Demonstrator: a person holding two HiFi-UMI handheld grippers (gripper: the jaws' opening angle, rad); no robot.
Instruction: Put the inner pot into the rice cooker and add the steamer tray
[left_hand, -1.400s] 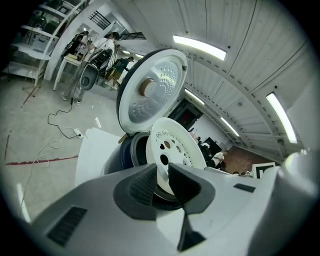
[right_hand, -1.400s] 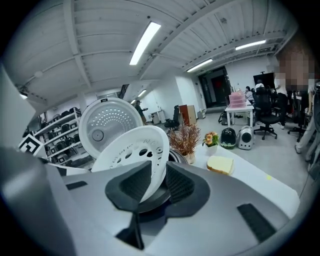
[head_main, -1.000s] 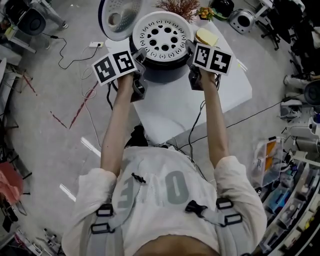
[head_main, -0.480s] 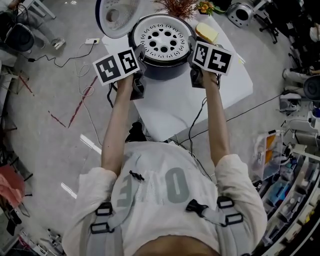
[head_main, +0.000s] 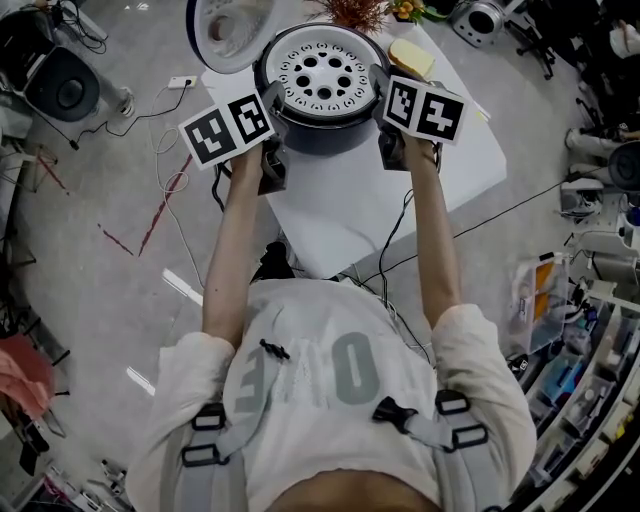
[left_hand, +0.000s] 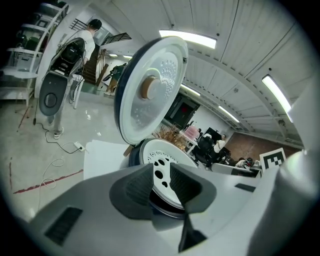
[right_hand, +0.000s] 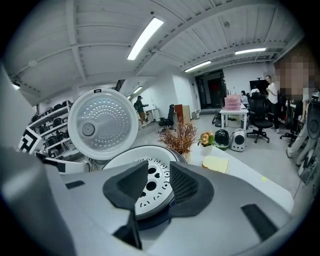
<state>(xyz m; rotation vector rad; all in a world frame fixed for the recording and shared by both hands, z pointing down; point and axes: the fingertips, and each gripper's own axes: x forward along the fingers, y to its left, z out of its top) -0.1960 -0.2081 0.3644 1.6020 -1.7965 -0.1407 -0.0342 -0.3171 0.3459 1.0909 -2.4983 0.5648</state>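
Observation:
The white steamer tray, round and full of holes, lies level in the mouth of the dark rice cooker. It hides the inner pot. My left gripper is at the tray's left rim and my right gripper at its right rim. In the left gripper view the tray's edge runs between the pads of the left gripper with a gap showing. The right gripper likewise straddles the tray's rim with its pads apart. Both pairs of jaws have just been opening.
The cooker's lid stands open at the back left. The cooker sits on a white table with a yellow pad and a dried plant behind it. Cables cross the floor to the left.
The tray has sunk from above the cooker's mouth down into it, so the cooker's rim now rings it. Both grippers have stayed at its two sides.

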